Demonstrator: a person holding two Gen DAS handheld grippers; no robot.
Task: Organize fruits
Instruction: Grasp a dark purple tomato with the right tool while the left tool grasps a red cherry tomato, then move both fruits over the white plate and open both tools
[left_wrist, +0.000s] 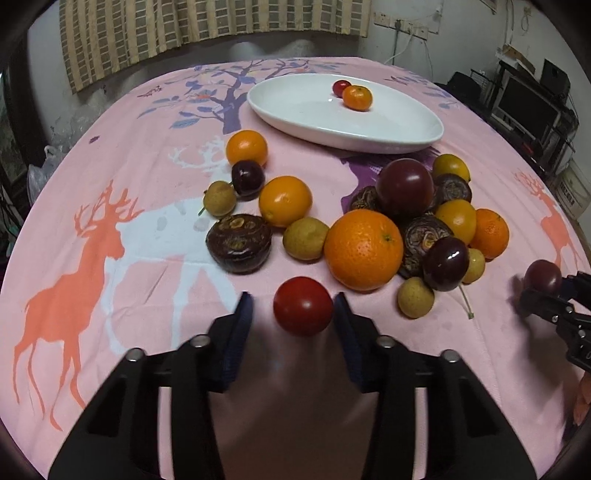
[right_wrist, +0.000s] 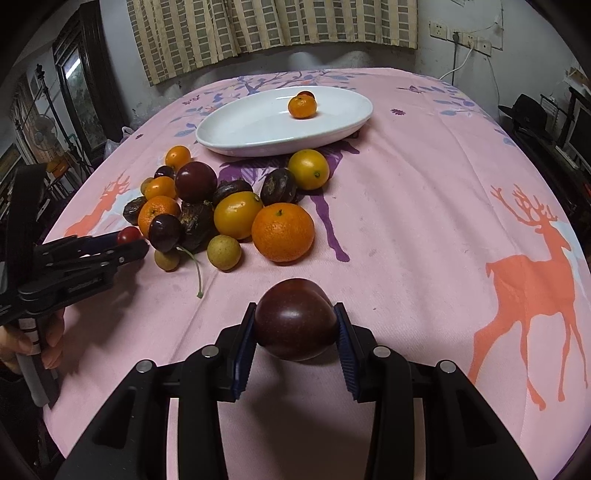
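My left gripper (left_wrist: 293, 308) is open around a small red tomato (left_wrist: 303, 305) on the pink cloth; the right pad touches it and a gap shows on the left. My right gripper (right_wrist: 295, 325) is shut on a dark purple plum (right_wrist: 294, 319). It shows in the left wrist view (left_wrist: 542, 276) at the far right. A white oval plate (left_wrist: 295, 110) at the back holds a tangerine (left_wrist: 357, 97) and a small red fruit (left_wrist: 340, 88). A pile of oranges, plums, longans and dark water chestnuts lies before the plate, with a large orange (left_wrist: 364, 249) nearest.
The table wears a pink cloth with deer prints (right_wrist: 532, 273). A striped curtain (right_wrist: 273, 26) hangs behind. Shelves and a monitor (left_wrist: 528, 107) stand at the right. A hand holds the left gripper's handle (right_wrist: 33, 343).
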